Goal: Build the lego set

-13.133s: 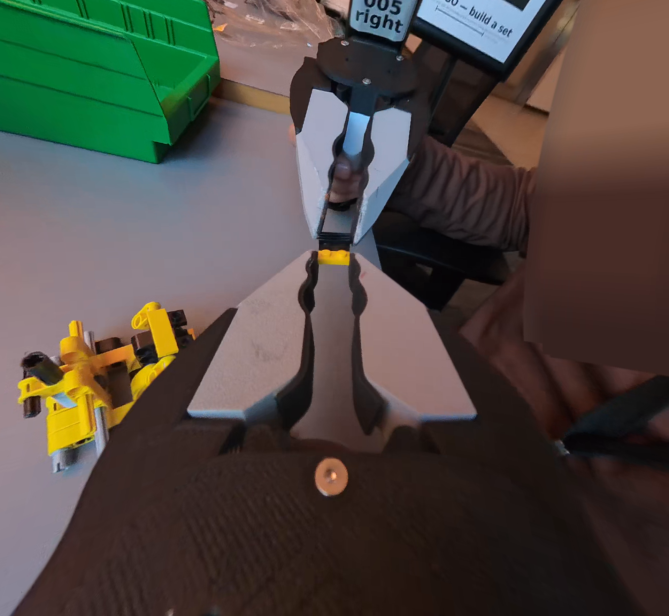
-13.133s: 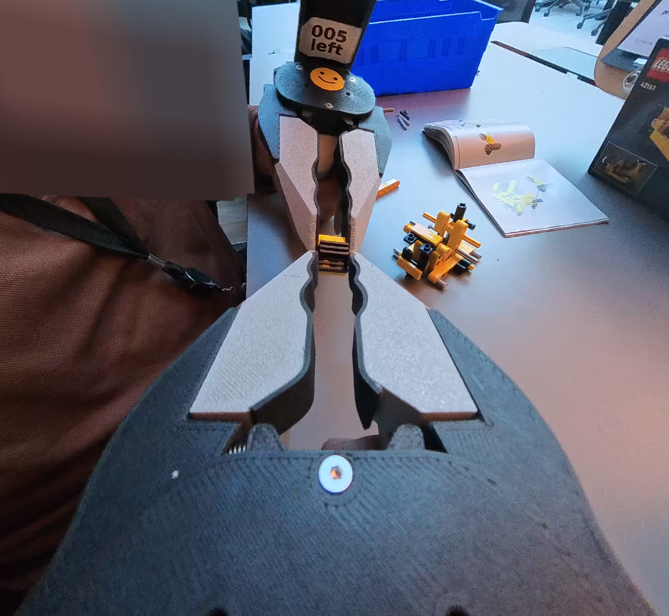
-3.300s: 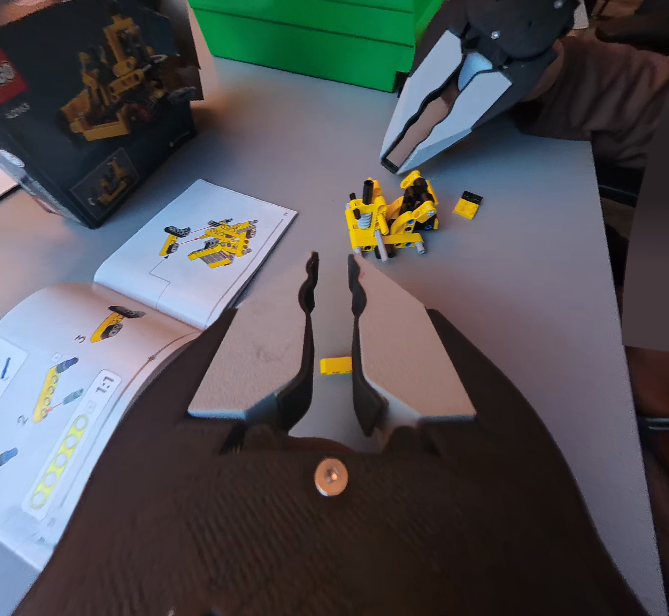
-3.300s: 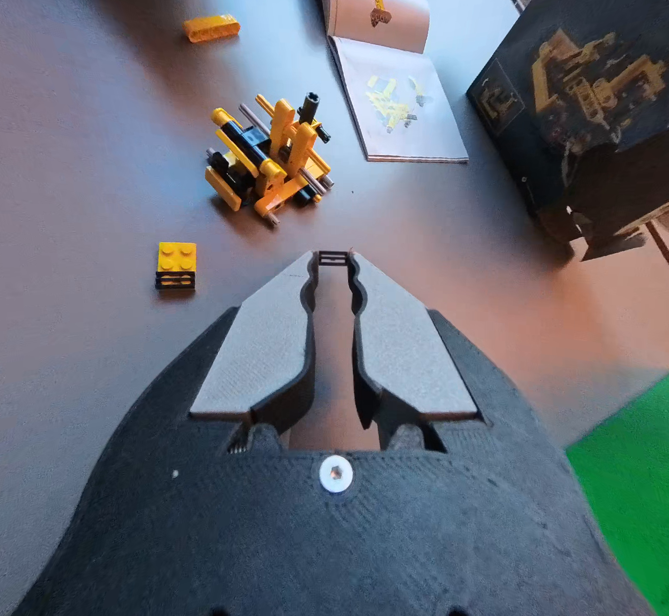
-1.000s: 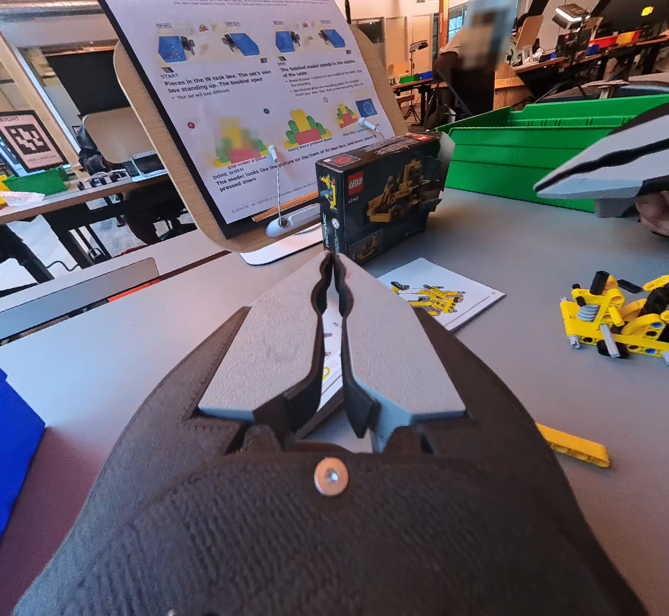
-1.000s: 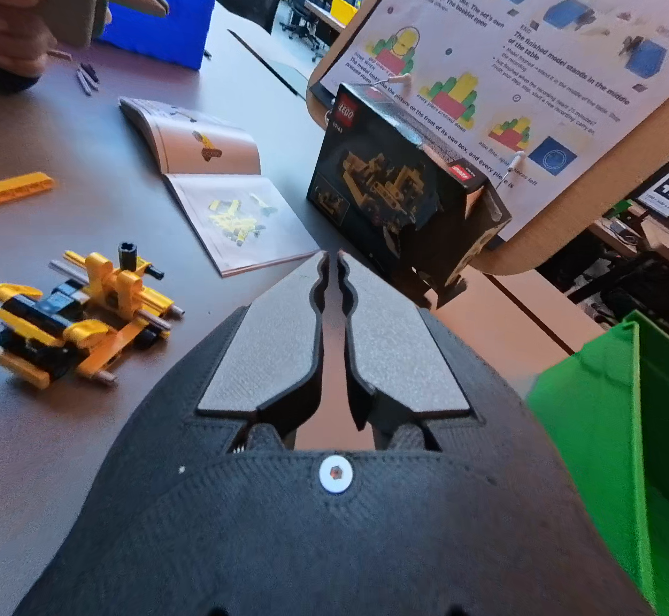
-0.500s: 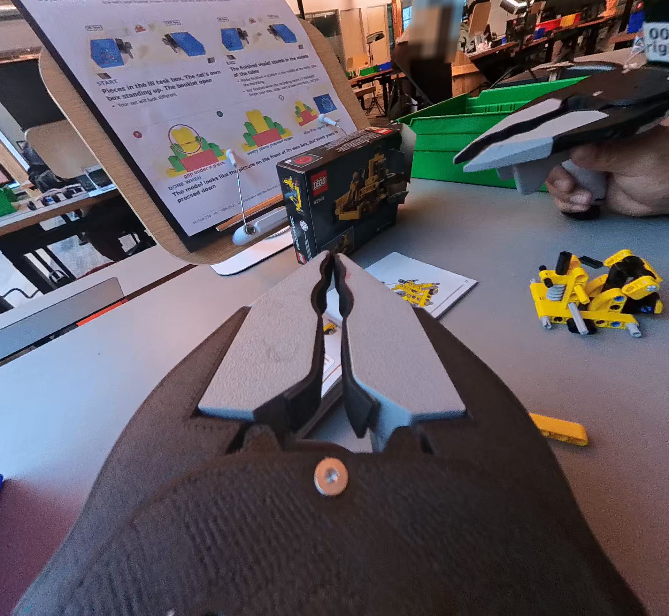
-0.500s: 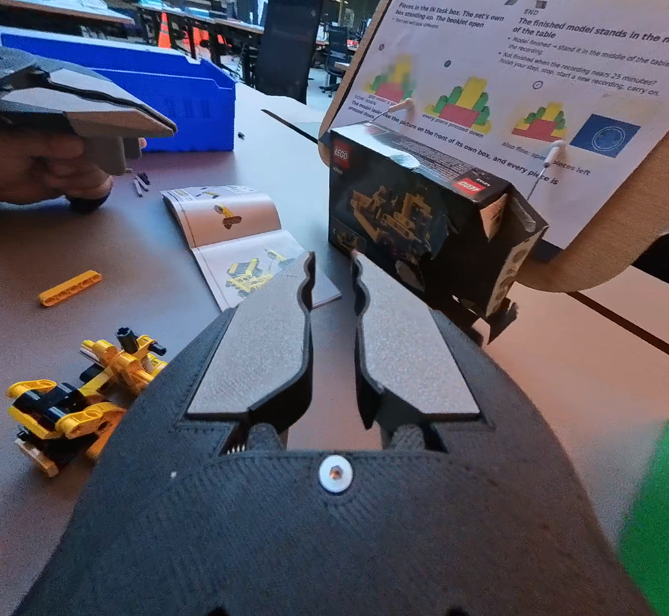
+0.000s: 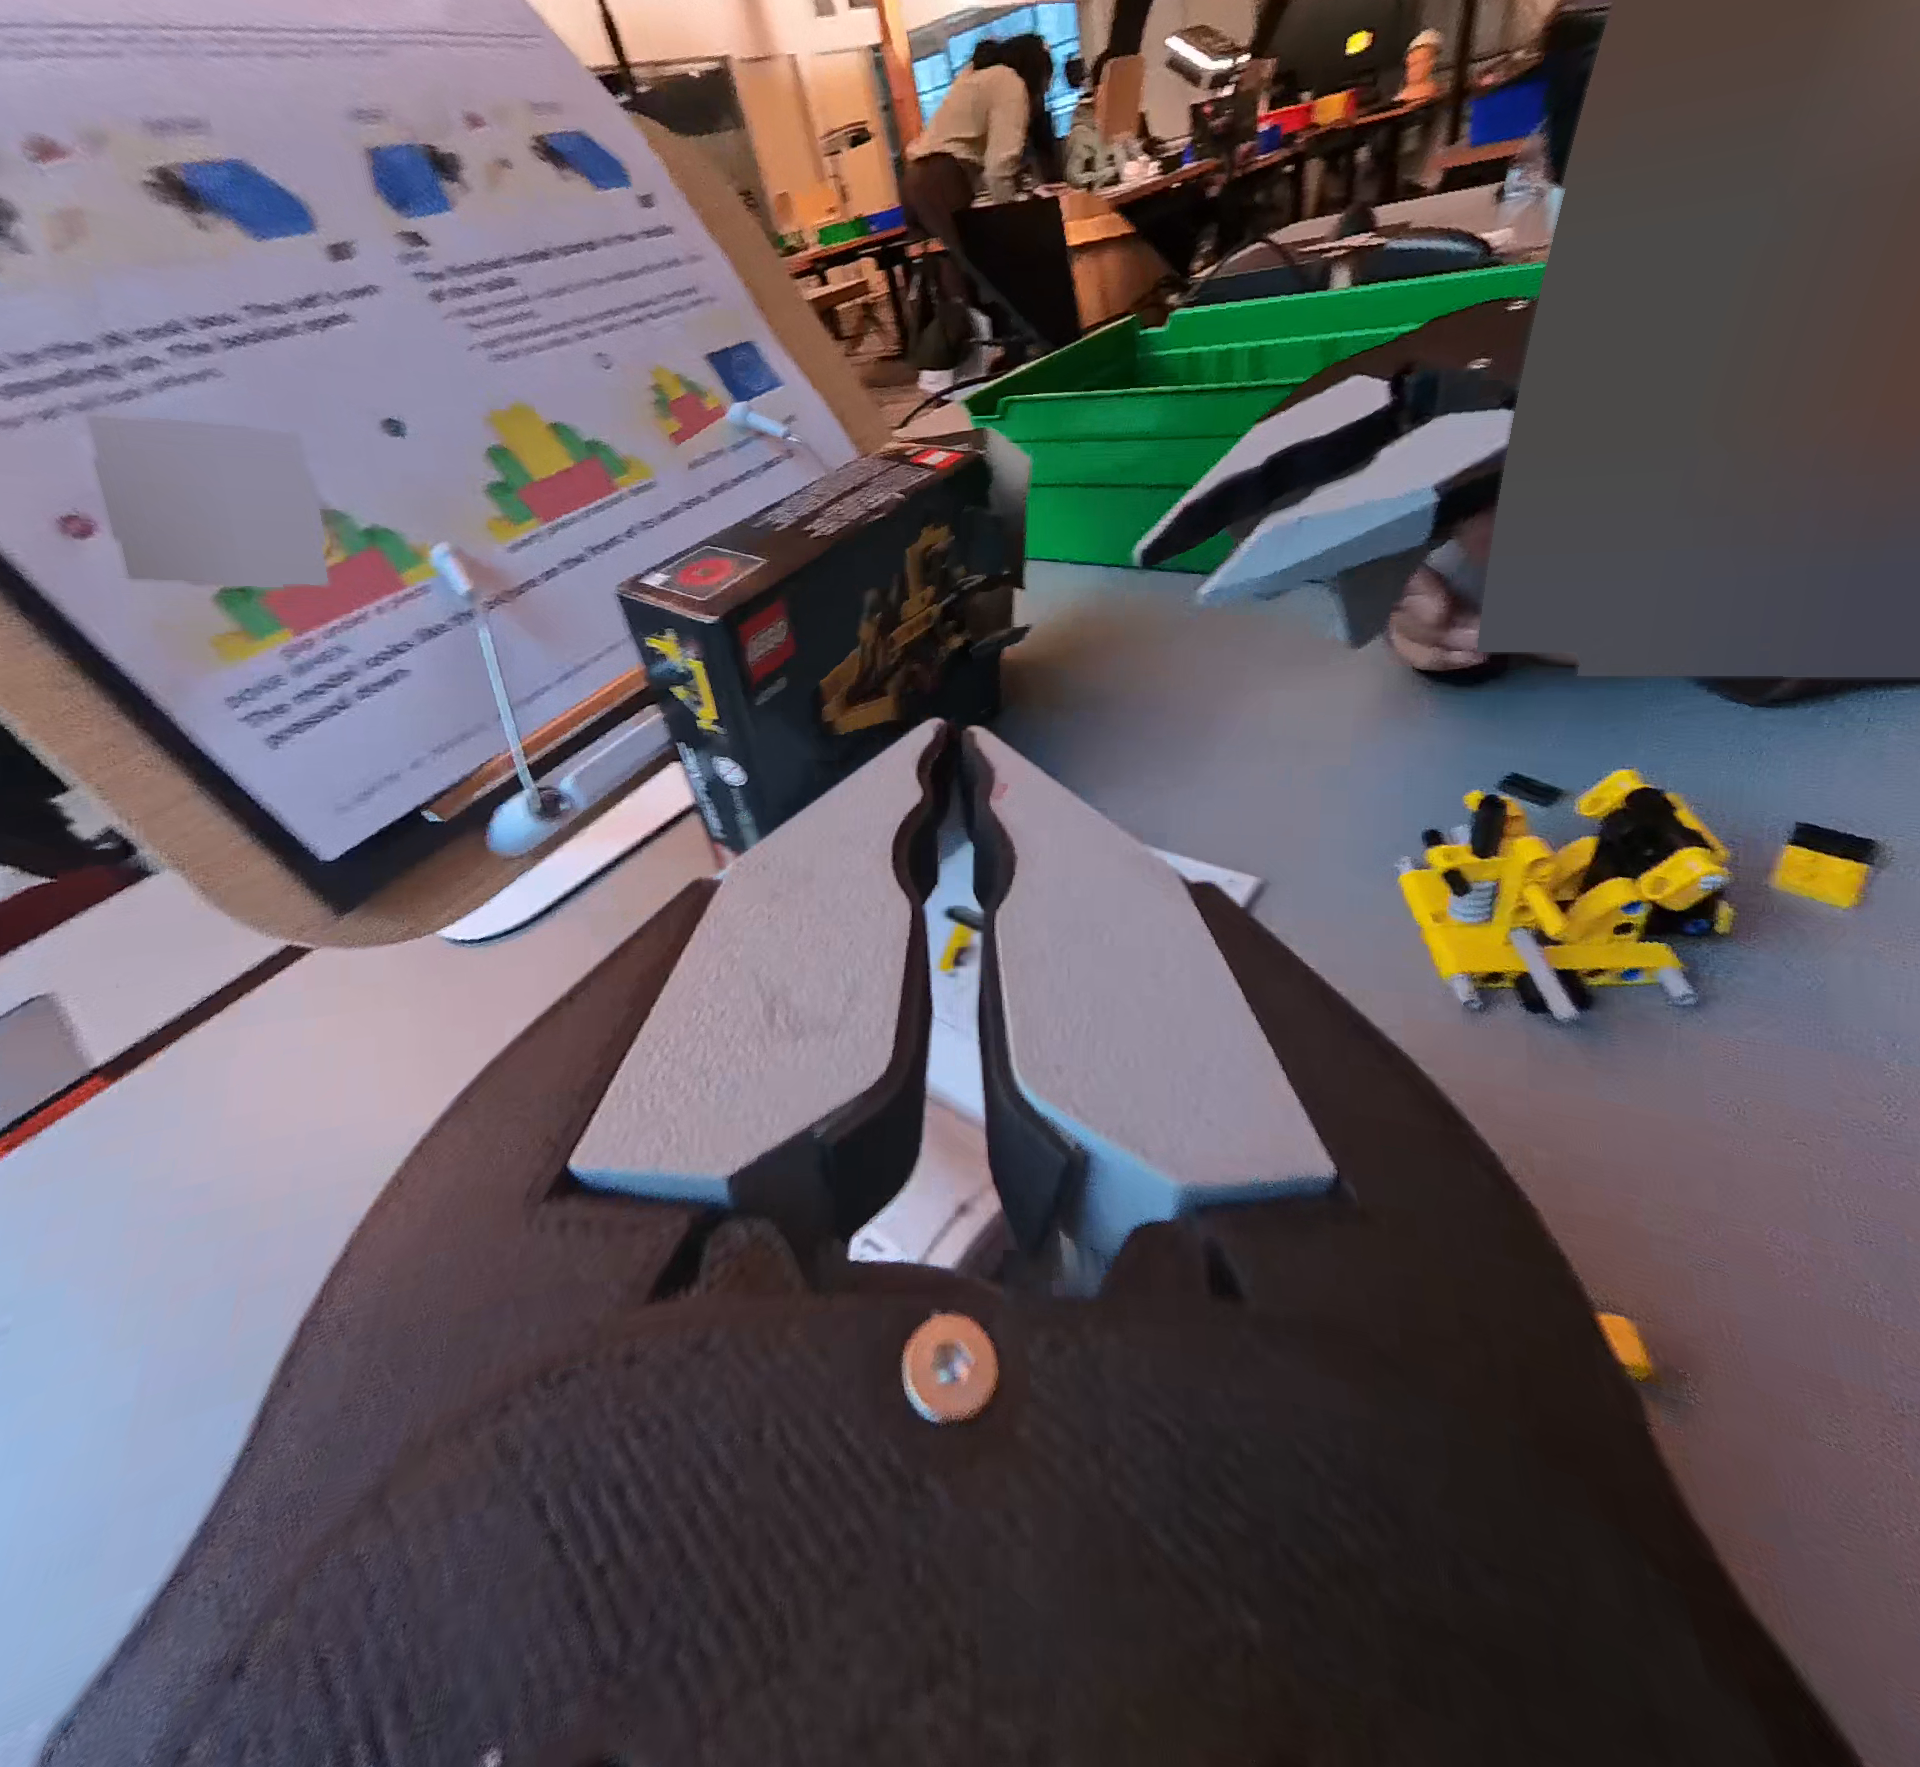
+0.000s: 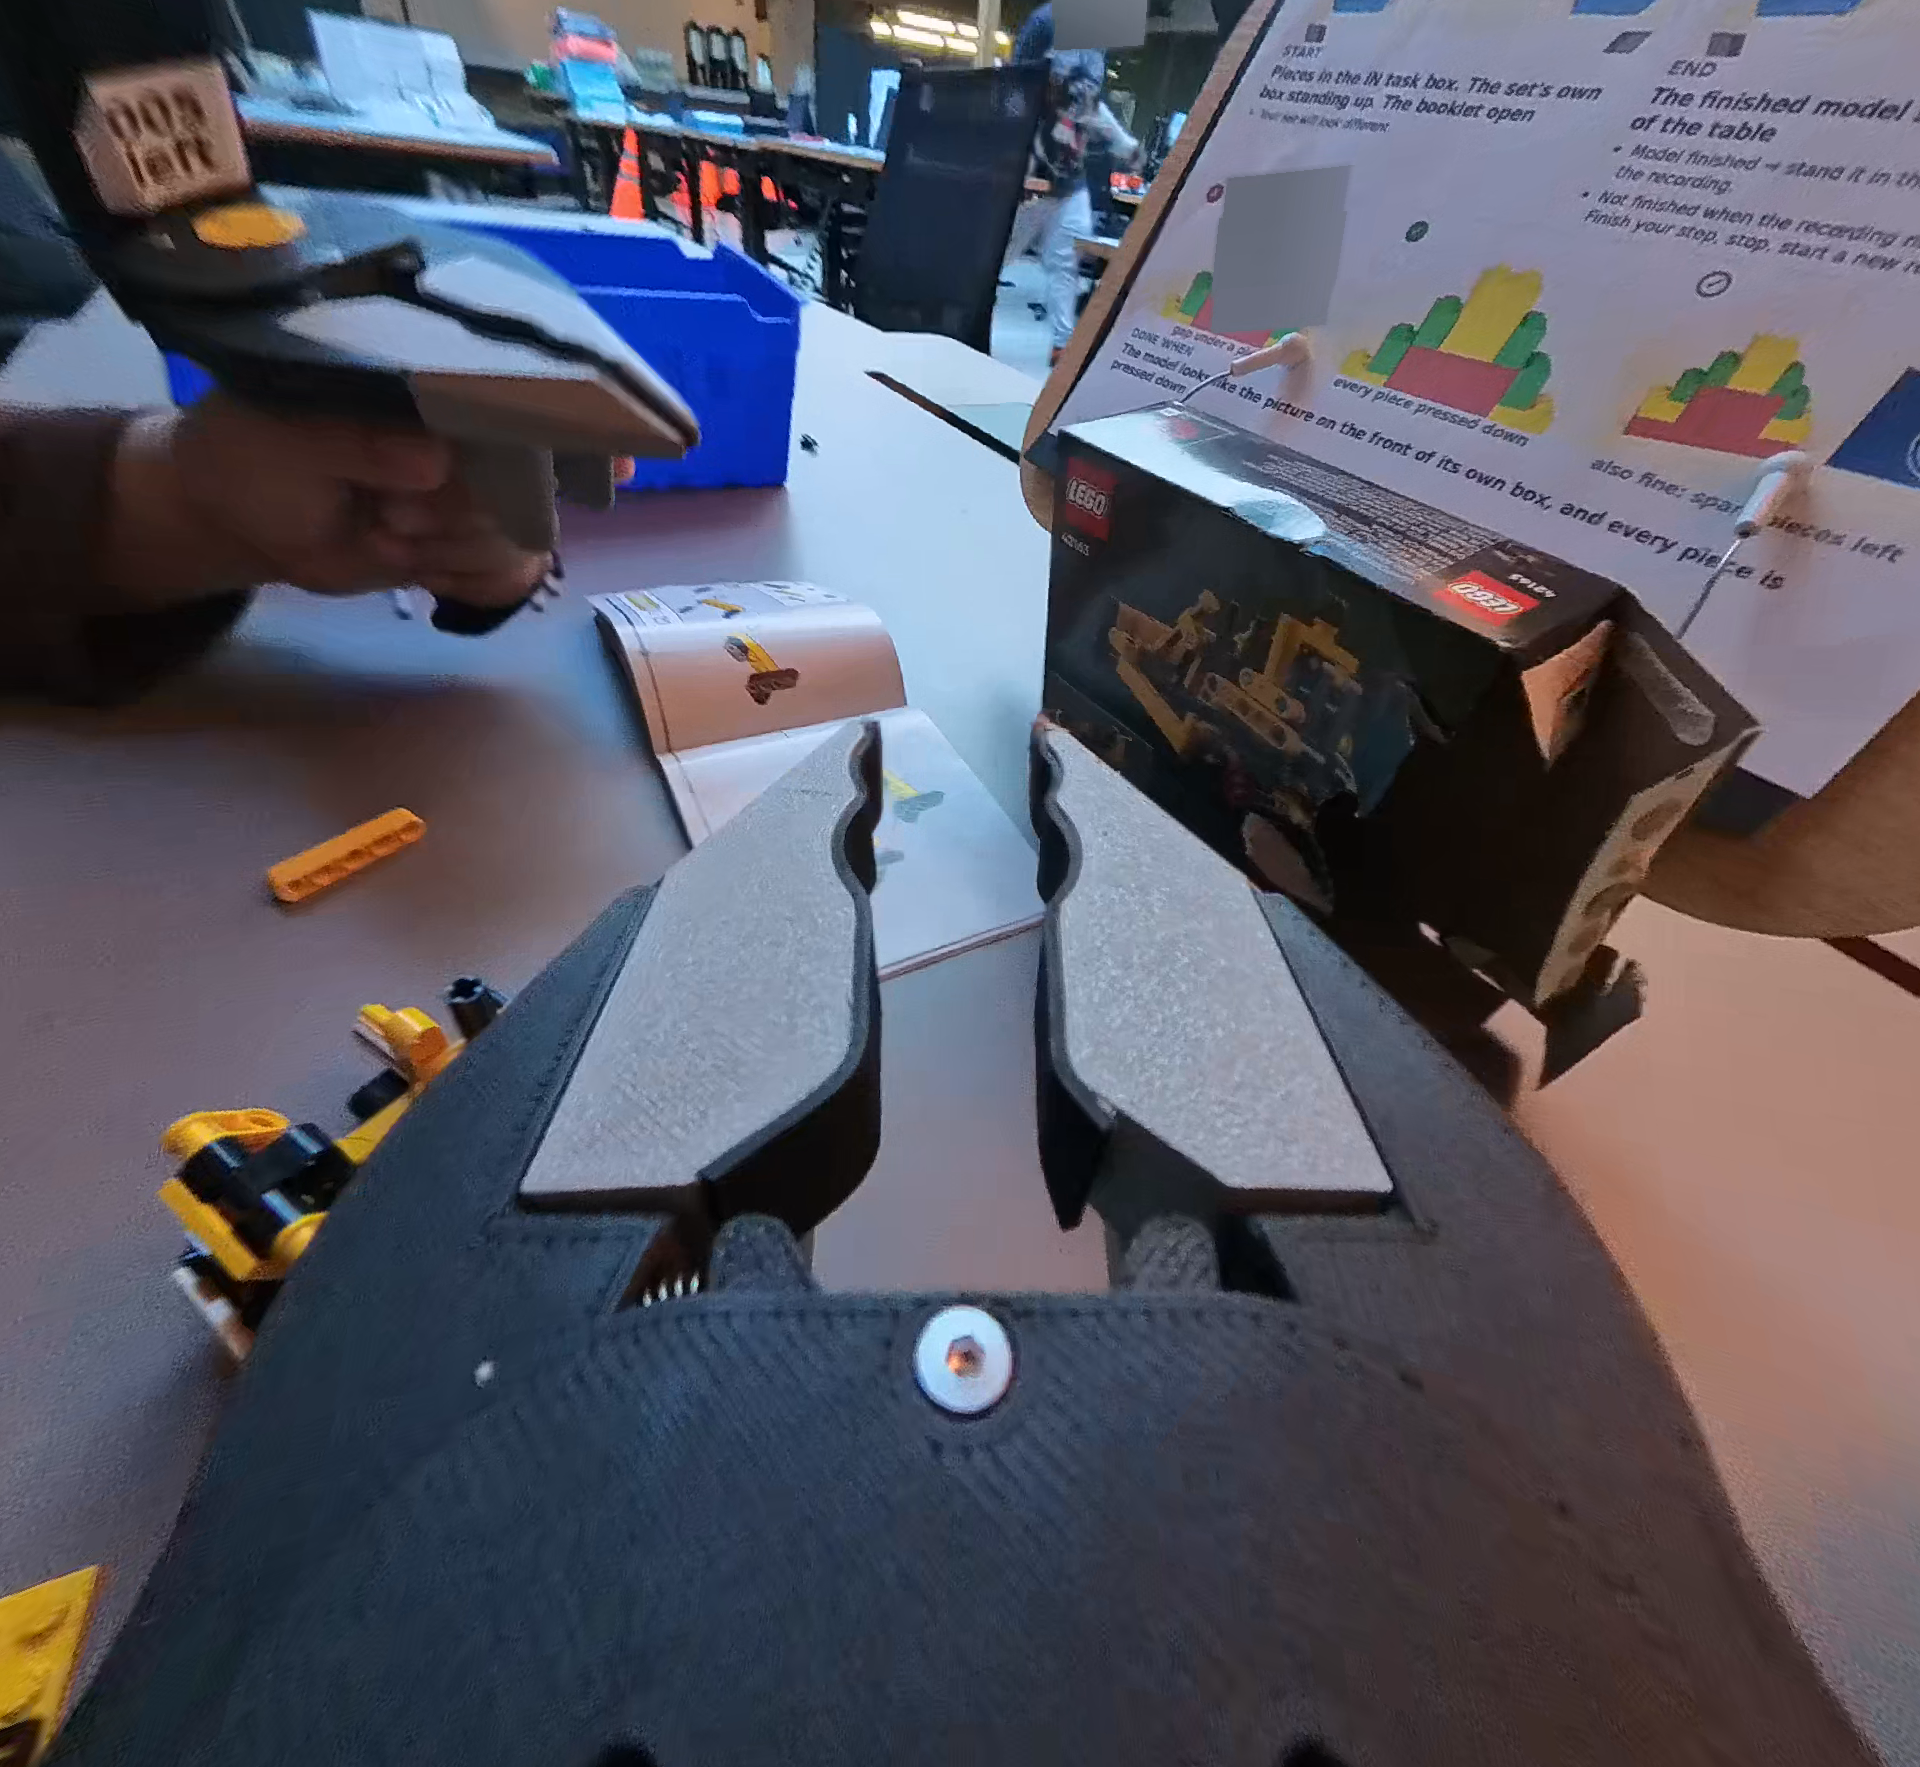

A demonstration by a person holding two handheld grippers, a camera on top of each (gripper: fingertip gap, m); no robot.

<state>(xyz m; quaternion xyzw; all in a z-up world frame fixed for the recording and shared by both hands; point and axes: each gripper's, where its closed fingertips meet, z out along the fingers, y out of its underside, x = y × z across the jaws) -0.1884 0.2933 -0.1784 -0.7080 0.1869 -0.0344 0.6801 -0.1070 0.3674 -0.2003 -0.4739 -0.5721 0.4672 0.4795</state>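
The left gripper (image 9: pixel 954 743) is hanging above the grey table (image 9: pixel 1299 761) with its fingers pressed together and nothing between them, while the right gripper (image 10: pixel 954 761) is showing a clear gap between its fingers, also empty.

The half-built yellow and black model (image 9: pixel 1558 886) is sitting on the table, well apart from the set's box (image 9: pixel 831 637). In the right wrist view the gripper body is covering most of the model, so only one end is showing.

A small yellow and black brick (image 9: pixel 1823 865) is lying just beside the model on the side away from the box. A yellow beam (image 10: pixel 345 855) is lying farther off. The open instruction booklet (image 10: pixel 769 668) is lying near the box, partly hidden behind both grippers.

The box is standing upright in front of a large instruction board (image 9: pixel 343 346), whose print is blurring. A green bin (image 9: pixel 1132 429) is standing beyond the box; a blue bin (image 10: pixel 707 346) is partly hiding behind the left gripper. Behind it all, a workshop with desks and people is stretching away.
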